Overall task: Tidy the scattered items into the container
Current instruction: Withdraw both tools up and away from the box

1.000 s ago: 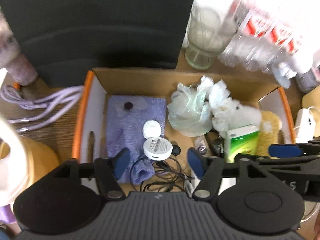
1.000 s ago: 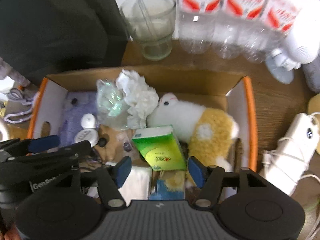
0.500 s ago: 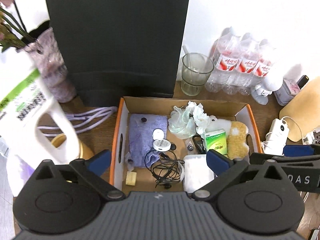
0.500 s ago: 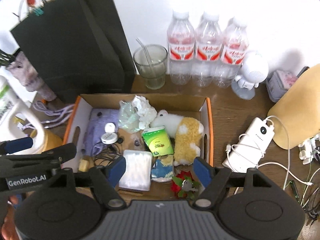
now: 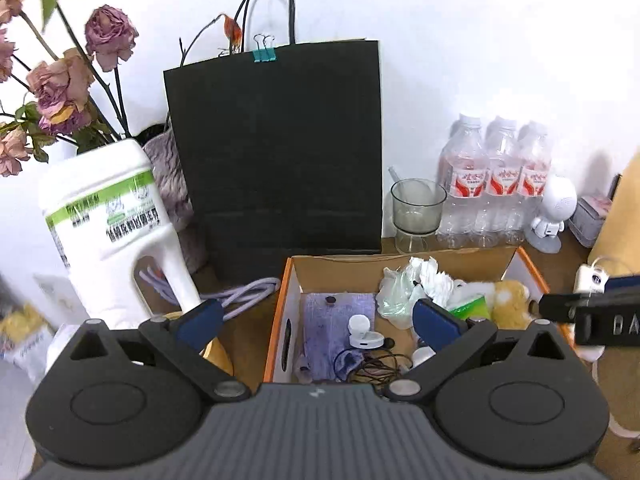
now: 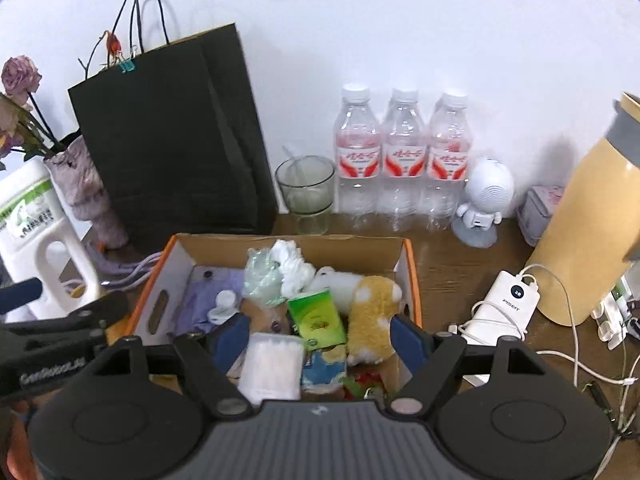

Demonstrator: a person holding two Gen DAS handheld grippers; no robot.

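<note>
The cardboard box (image 5: 280,312) with orange edges stands on the wooden desk and holds several items. In it lie a purple cloth (image 5: 336,316), a white round charger (image 5: 366,338), a black earphone cable (image 5: 376,364) and crumpled tissue (image 5: 432,276). The right wrist view adds a green tissue pack (image 6: 318,318), a yellow-and-white plush (image 6: 372,312) and a clear swab box (image 6: 272,364) inside the box (image 6: 412,280). My left gripper (image 5: 316,320) hangs open and empty above the box's near left side. My right gripper (image 6: 320,338) is open and empty above its near edge.
A black paper bag (image 5: 276,148) stands behind the box, with a white jug (image 5: 116,232) and dried roses to its left. A glass (image 6: 306,192), three water bottles (image 6: 402,160), a white robot figure (image 6: 484,204), a power bank (image 6: 506,300) and a yellow flask (image 6: 584,232) stand at back and right.
Both grippers have risen and drawn back from the box, and both views have tilted up to show the wall. The left jaws have spread wider; the right jaws have widened slightly.
</note>
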